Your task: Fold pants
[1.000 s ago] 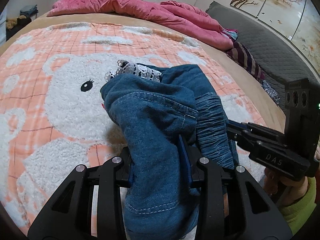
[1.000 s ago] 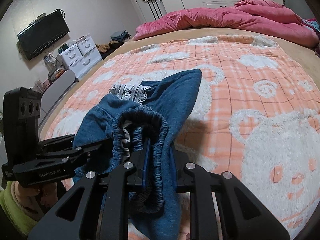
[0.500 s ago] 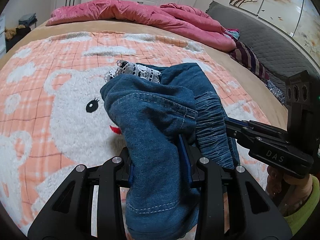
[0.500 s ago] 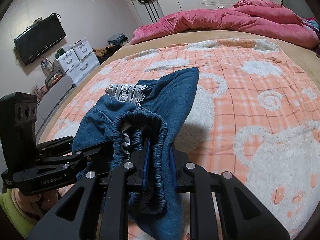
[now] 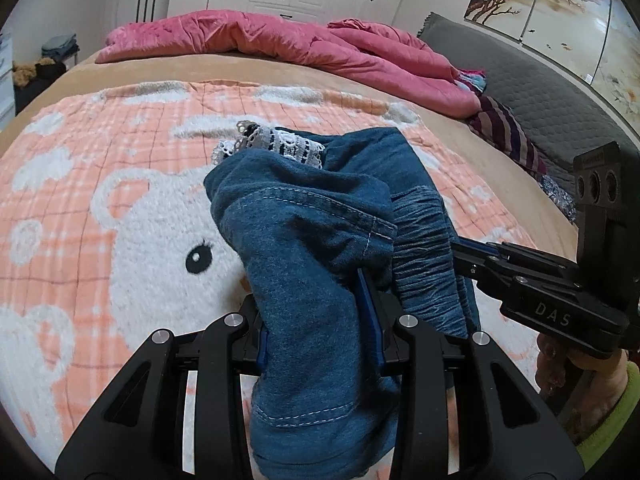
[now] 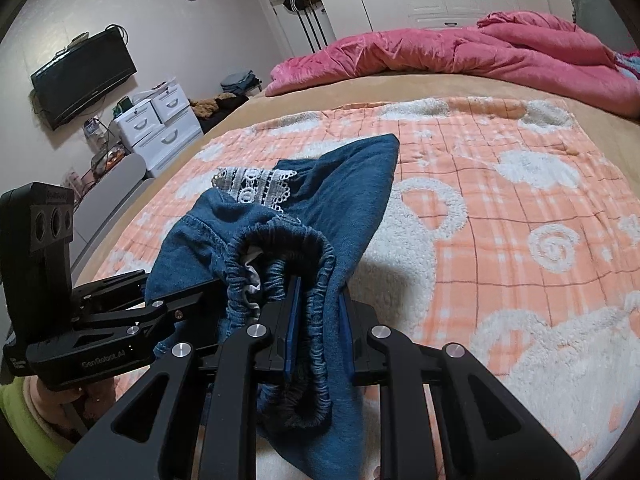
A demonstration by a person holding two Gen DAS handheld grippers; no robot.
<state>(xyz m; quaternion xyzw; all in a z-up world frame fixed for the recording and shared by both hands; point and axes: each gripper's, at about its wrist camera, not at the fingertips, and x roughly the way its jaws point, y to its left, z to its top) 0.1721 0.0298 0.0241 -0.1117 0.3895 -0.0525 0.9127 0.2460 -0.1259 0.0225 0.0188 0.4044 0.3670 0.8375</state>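
Small blue denim pants (image 5: pixel 312 248) with a white lace trim (image 5: pixel 276 142) hang bunched between both grippers above the bed. My left gripper (image 5: pixel 320 320) is shut on a fold of the denim near a hem. My right gripper (image 6: pixel 318 320) is shut on the gathered elastic waistband (image 6: pixel 280 248). The right gripper also shows at the right of the left wrist view (image 5: pixel 520 276), and the left gripper at the left of the right wrist view (image 6: pixel 120 312). The two grippers are close together, side by side.
An orange plaid blanket with white bears (image 5: pixel 120 208) covers the bed (image 6: pixel 320 92). A pink duvet (image 5: pixel 280 44) lies bunched at the far end. A grey headboard (image 5: pixel 540 92) and striped cloth (image 5: pixel 504 132) are to the right. White drawers (image 6: pixel 160 124) and a TV (image 6: pixel 80 76) stand beyond the bed's left side.
Both grippers have risen with the pants still held, so the bed looks farther below. The hold on the denim and waistband is unchanged.
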